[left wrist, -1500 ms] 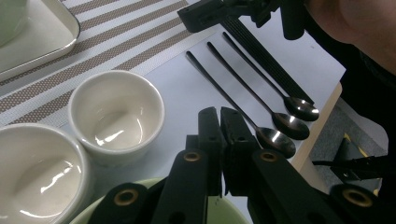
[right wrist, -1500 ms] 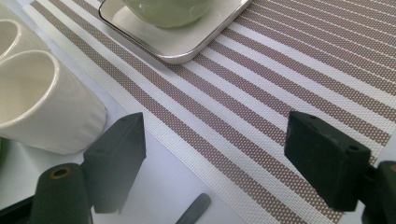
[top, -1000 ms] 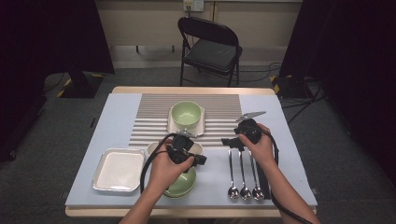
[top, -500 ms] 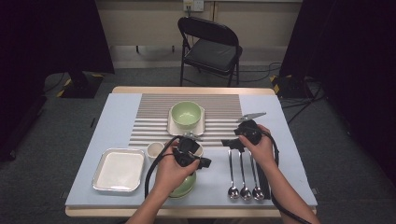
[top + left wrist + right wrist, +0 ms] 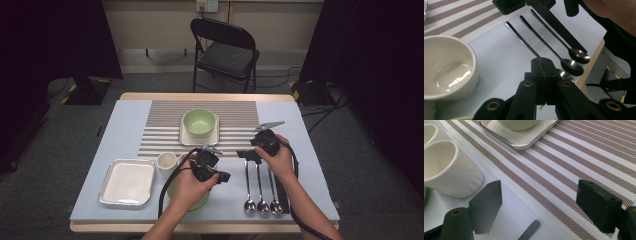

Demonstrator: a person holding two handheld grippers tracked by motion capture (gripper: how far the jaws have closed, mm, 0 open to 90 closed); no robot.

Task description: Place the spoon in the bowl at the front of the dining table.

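Two bare forearms enter from the bottom of the high view, each hand carrying a matte black gripper, the left gripper (image 5: 223,176) with brass-coloured pivot bushings and a looping black cable, the right gripper (image 5: 244,154) topped by a grey three-cornered plate.

Three spoons (image 5: 261,187): polished metal, long slim handles, oval bowls. They lie flat and parallel on the pale blue table cover (image 5: 125,125), just off the near right corner of the striped placemat (image 5: 160,137), handle ends toward the mat, bowls toward the table's near edge. They sit close together but apart. A black ribbed strip (image 5: 281,192) lies along their right side.
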